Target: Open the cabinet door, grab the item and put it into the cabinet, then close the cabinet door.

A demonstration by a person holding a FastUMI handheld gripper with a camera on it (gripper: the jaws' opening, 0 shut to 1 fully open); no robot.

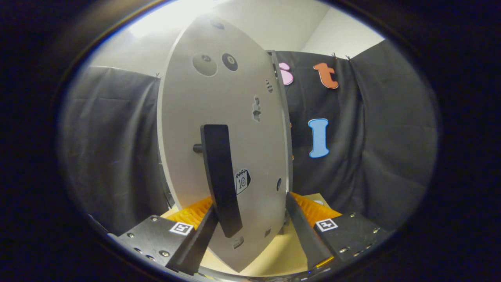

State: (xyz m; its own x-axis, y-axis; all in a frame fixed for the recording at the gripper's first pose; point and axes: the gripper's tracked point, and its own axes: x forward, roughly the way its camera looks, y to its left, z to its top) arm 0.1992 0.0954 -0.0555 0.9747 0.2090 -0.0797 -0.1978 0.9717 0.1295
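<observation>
The white cabinet door (219, 102) stands very close in front of me, swung at an angle so that its free edge points toward the booth wall. A black vertical bar handle (220, 176) sits on a short peg on the door's face. My gripper (250, 203) is open and wide, and the handle's lower end and the door's lower part lie between its fingers. The left fingertip (209, 215) is right beside the handle. The right fingertip (290, 199) is at the door's free edge. Whether either finger touches the door or the handle, I cannot tell.
A pale wooden tabletop (278, 254) runs under the door and the fingers. Black cloth walls (375, 137) close the booth behind and on both sides. A small white object (319, 202) peeks out just beyond the right finger, too hidden to identify.
</observation>
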